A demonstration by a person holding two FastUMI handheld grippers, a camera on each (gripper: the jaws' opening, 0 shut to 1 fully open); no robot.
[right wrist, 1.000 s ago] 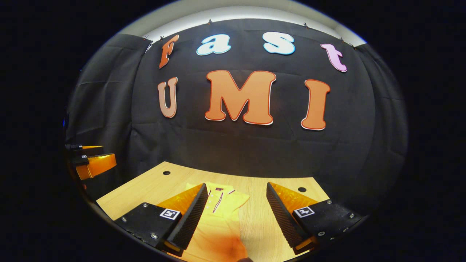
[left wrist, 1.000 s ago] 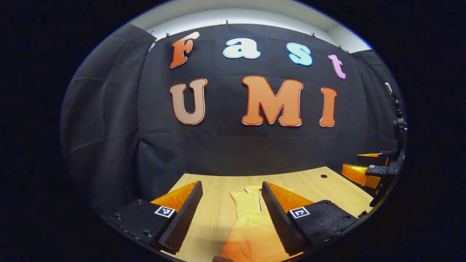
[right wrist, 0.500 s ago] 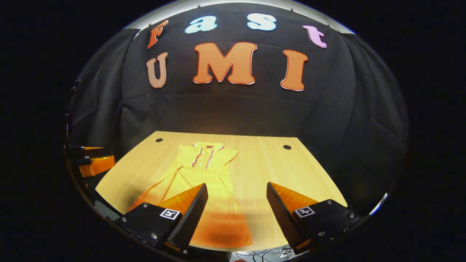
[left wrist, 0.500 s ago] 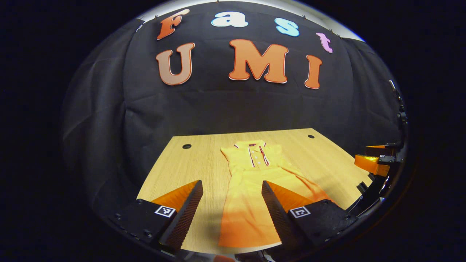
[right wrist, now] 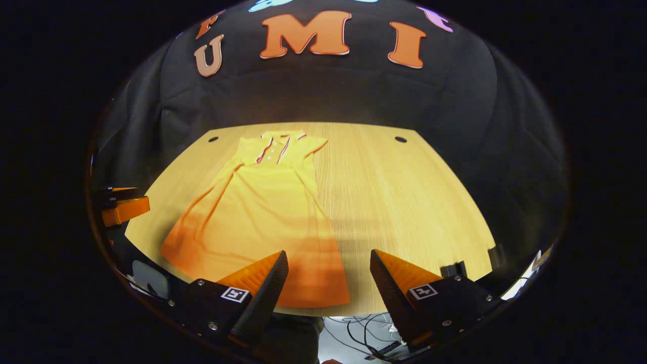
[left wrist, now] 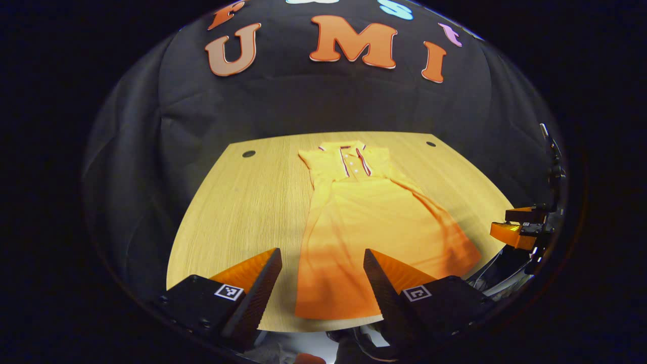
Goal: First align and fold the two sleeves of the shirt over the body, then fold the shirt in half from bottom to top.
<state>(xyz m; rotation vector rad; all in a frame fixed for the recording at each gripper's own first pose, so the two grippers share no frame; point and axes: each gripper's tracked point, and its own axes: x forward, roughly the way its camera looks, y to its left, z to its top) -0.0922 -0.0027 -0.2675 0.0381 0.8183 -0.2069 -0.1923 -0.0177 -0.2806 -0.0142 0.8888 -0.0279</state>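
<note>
Tilting down over the last second, both views now take in the whole shirt (left wrist: 374, 222), flat on the table (left wrist: 237, 202) with collar at the far end and sleeves not yet folded. Left gripper (left wrist: 323, 283) and right gripper (right wrist: 328, 283) hang over the near hem, jaws wide, holding nothing. Cables (right wrist: 354, 328) lie below the table edge; nothing blocks the reach.

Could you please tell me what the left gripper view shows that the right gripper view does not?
Left gripper view: the left gripper up close, open, with the right gripper off at the picture's right edge. Right gripper view: the right gripper up close, open, and cables below the table's near edge. Both: the shirt flat on the table, collar far.
</note>
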